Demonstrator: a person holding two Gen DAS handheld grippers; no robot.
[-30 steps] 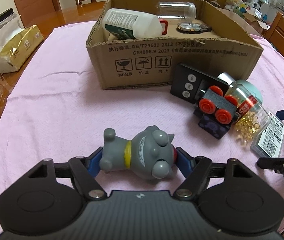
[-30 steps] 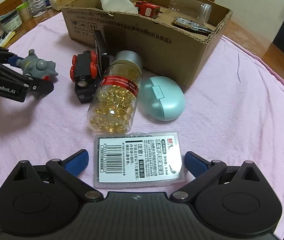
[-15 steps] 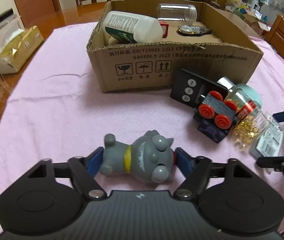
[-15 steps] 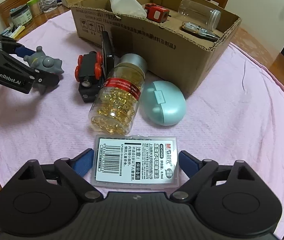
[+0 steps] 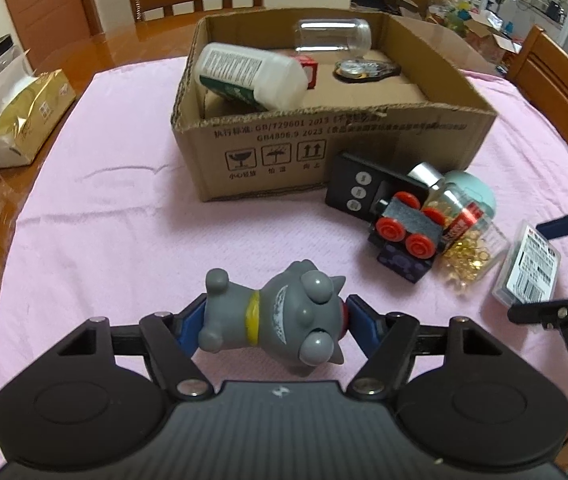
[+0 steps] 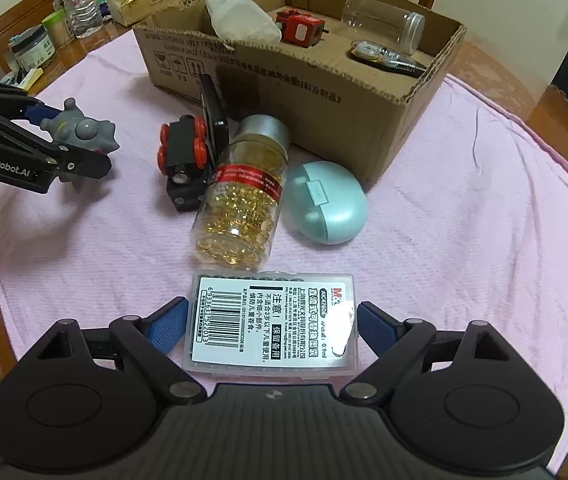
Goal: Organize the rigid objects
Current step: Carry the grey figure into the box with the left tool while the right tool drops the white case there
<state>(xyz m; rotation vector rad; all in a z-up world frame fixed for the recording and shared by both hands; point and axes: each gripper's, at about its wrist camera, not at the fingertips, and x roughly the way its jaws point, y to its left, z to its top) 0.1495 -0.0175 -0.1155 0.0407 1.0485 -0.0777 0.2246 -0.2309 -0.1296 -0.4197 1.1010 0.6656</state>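
left gripper [image 5: 272,314]: jaws closing, blue pads already touching both ends of the grey toy figure [image 5: 274,320], which lies sideways between them, feet left, head right, yellow collar in the middle. Whether it's lifted off the pink cloth [image 5: 116,216] I can't tell

right gripper [image 6: 272,322]: fingers spread wide around the clear plastic case [image 6: 274,326], label up, flat on the cloth. Left pad at the case's edge, right pad looks a hair off; firm pinch or not, can't tell

Beyond the case: capsule bottle [image 6: 242,204] on its side, teal oval case [image 6: 325,202] just right of it, black toy car with red wheels [image 6: 182,152] left of it, black remote [image 5: 357,190] leaning behind

cardboard box [image 5: 339,136] further back, open top, holding a white bottle [image 5: 252,76], a clear jar [image 5: 331,36], a red toy [image 6: 299,28]
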